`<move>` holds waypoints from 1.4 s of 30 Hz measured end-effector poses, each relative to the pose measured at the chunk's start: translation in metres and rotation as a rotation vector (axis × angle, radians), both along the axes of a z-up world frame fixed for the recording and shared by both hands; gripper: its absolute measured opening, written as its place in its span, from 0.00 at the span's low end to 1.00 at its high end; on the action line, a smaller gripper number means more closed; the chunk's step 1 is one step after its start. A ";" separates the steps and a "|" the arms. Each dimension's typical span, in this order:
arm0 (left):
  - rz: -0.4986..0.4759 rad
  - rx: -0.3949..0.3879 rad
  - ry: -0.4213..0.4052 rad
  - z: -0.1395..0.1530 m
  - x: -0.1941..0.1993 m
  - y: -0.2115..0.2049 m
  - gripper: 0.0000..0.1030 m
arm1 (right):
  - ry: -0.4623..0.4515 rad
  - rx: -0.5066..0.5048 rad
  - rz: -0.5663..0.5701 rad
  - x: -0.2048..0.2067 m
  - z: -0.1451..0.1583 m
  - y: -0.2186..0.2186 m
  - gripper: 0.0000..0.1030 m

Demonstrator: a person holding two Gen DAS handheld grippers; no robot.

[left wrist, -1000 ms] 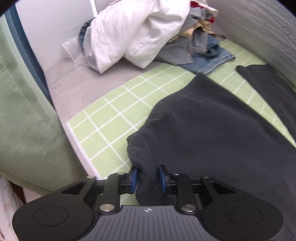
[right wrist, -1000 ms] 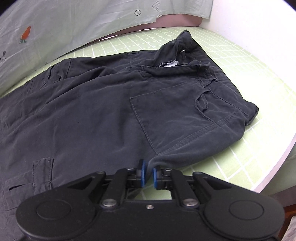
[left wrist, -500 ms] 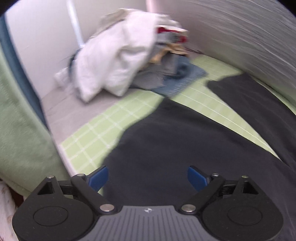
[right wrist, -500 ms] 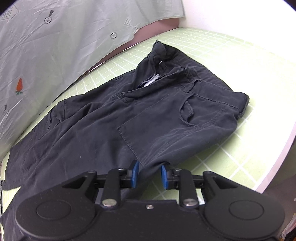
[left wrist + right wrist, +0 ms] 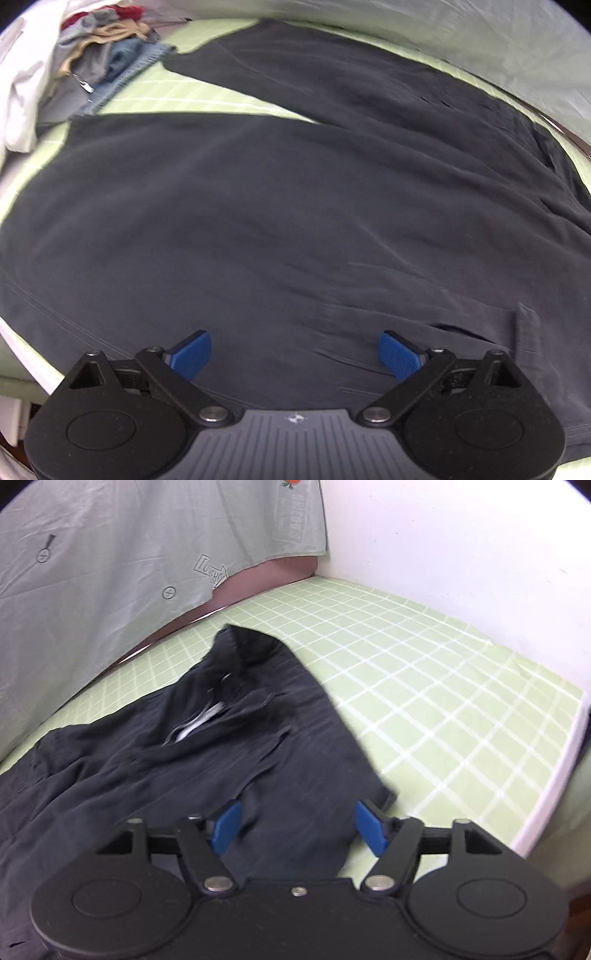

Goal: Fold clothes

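A pair of dark grey trousers (image 5: 295,206) lies spread on the green checked mat (image 5: 177,96), both legs reaching toward the far left. My left gripper (image 5: 293,354) is open wide and empty just above one trouser leg. In the right wrist view the waist end of the trousers (image 5: 236,746) lies with its zip showing. My right gripper (image 5: 297,825) is open and empty over the waistband corner, with the fabric lying between its jaws.
A pile of mixed clothes (image 5: 92,55) with a white garment sits at the mat's far left end. A pale grey sheet (image 5: 129,554) hangs behind the mat. A white wall (image 5: 461,554) is at the right. The mat's bare part (image 5: 443,701) ends at a front edge.
Both grippers were shut on the trousers' edge and have opened, letting the fabric go. The left gripper has swung right over the leg; the right has shifted toward the waistband.
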State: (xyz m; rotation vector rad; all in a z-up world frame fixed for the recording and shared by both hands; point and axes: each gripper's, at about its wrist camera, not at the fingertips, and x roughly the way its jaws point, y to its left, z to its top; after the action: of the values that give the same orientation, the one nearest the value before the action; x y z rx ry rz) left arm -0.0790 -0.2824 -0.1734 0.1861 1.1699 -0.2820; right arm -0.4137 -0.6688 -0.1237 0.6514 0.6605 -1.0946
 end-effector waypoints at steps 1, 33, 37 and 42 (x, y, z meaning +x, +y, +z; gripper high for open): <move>0.000 0.008 -0.002 -0.001 -0.004 -0.006 0.95 | 0.019 0.002 0.008 0.000 -0.004 -0.013 0.75; 0.117 0.042 -0.008 -0.015 -0.021 -0.082 1.00 | 0.131 -0.086 0.058 -0.044 -0.010 -0.127 0.36; 0.113 0.020 0.027 -0.018 -0.016 -0.077 1.00 | 0.112 -0.147 0.105 -0.020 -0.002 -0.138 0.41; 0.129 0.019 0.027 -0.019 -0.017 -0.080 1.00 | 0.079 -0.128 0.189 0.028 -0.013 -0.160 0.42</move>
State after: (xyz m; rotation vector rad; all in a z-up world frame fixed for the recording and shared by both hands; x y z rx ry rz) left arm -0.0958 -0.3623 -0.1928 0.1233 1.2058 -0.1603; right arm -0.3858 -0.8283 -0.1365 0.4281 0.6998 -0.9810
